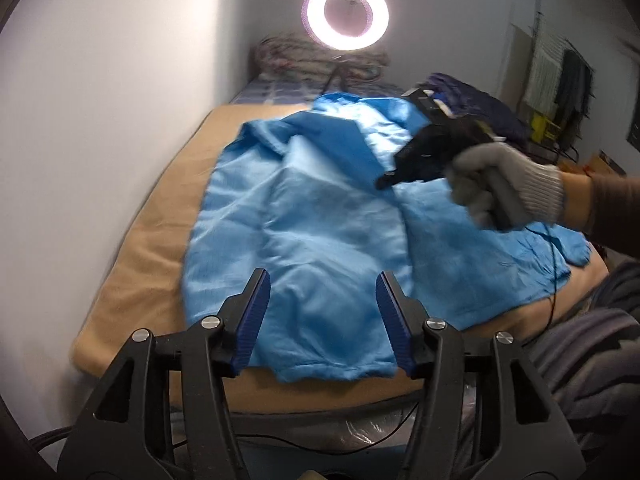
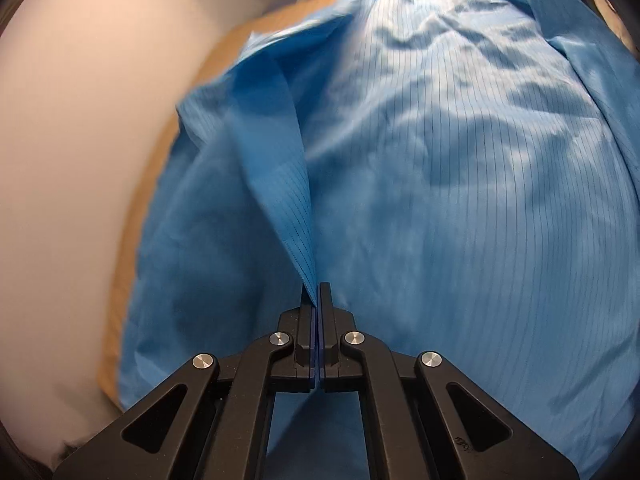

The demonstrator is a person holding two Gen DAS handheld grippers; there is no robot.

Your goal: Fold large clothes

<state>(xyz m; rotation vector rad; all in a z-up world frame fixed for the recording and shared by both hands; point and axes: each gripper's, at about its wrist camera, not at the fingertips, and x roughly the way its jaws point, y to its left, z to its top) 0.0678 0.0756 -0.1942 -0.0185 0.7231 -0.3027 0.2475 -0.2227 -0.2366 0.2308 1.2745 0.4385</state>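
1. At the bottom of the left wrist view the left gripper (image 1: pixel 322 320) stands spread, with nothing between its blue pads. It hangs over the near hem of the blue garment (image 1: pixel 320 216) without touching it.
2. The garment lies spread across the tan mattress (image 1: pixel 132 264) of a bed, filling the middle of the frame, its near edge close to the mattress's front edge.
3. In the right wrist view the right gripper (image 2: pixel 316 292) is pressed together on a raised fold of the cloth (image 2: pixel 280 184), which runs up and left from the tips like a tent ridge.
4. In my judgement the step in hand is carrying one side or sleeve over the body of the garment. The next move calls for laying that flap flat and letting go, with the free left gripper finding a fresh edge to hold or smooth.
5. At middle right of the left wrist view a gloved hand (image 1: pixel 500 188) holds the right gripper; motion blur hides its tips there.
6. Hard to make out: which part of the garment is pinched, the lower right corner of the cloth against a dark heap (image 1: pixel 592 352), and the far clutter under the ring light (image 1: pixel 347 14), which glare washes out.
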